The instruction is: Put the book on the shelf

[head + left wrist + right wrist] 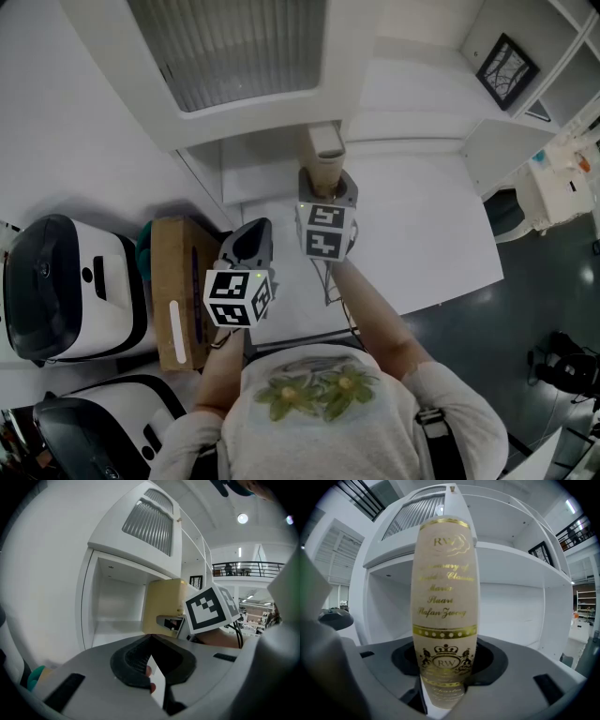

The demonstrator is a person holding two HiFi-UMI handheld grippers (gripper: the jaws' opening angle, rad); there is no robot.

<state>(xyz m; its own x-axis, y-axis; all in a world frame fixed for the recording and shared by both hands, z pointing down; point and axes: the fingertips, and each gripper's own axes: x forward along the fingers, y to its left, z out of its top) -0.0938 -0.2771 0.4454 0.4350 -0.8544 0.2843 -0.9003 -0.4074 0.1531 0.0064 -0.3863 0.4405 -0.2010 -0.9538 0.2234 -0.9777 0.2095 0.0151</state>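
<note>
- Right gripper: clenched on the book. Its jaws clamp the lower end of the spine, one on each cover.
- Book: cream, with gold lettering and a crown crest on the spine. It stands upright with the spine facing back toward the person.
- Book position, head view: at 12 o'clock from the right gripper, at the mouth of the open compartment of the white shelf. Cannot tell whether its lower edge touches the compartment floor.
- Shelf: a ribbed panel sits above the open compartment. More open bays run off toward 2 o'clock, one holding a framed picture.
- Left gripper: jaw tips meet in a point and it carries nothing. It hangs at 7 o'clock from the right gripper, near it but apart, and aims at the same compartment.
- Left gripper view: the book shows at 1 o'clock above the jaw tips, in front of the compartment's right side.
- Cardboard box: at 9 o'clock from the left gripper, just beside it.
- Two white-and-black units: further out at 9 o'clock, beyond the box.
- White table: runs under the right arm toward 3 o'clock.
</note>
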